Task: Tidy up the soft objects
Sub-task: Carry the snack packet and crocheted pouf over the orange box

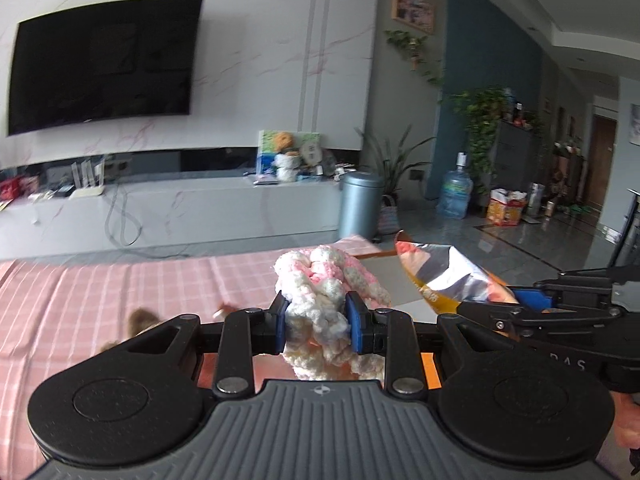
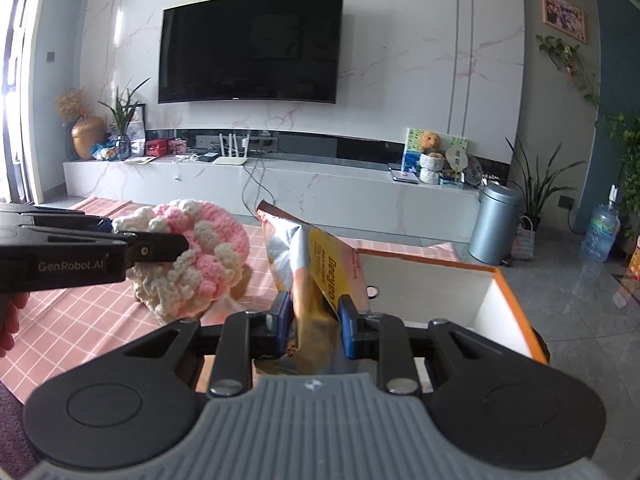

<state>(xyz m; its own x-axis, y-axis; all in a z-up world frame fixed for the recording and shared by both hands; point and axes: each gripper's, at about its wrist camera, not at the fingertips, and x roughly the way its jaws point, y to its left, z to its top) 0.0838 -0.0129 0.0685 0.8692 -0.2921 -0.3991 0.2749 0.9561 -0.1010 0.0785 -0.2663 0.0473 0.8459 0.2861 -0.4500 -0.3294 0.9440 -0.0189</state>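
Note:
My left gripper (image 1: pixel 316 322) is shut on a pink and white crocheted soft toy (image 1: pixel 320 284) and holds it above the pink checked tablecloth (image 1: pixel 100 288). The toy also shows in the right wrist view (image 2: pixel 192 256), with the left gripper (image 2: pixel 120 250) coming in from the left. My right gripper (image 2: pixel 314 322) is shut on a crumpled orange and silver snack bag (image 2: pixel 316 256), held near the left side of an open orange-rimmed box (image 2: pixel 508 284). The bag (image 1: pixel 444 276) and right gripper (image 1: pixel 532 300) show at the right of the left wrist view.
A small brown furry object (image 1: pixel 138 320) lies on the cloth at the left. Beyond the table stand a marble TV console (image 2: pixel 280 184), a grey bin (image 2: pixel 496 220), a water jug (image 2: pixel 600 232) and potted plants (image 2: pixel 536 184).

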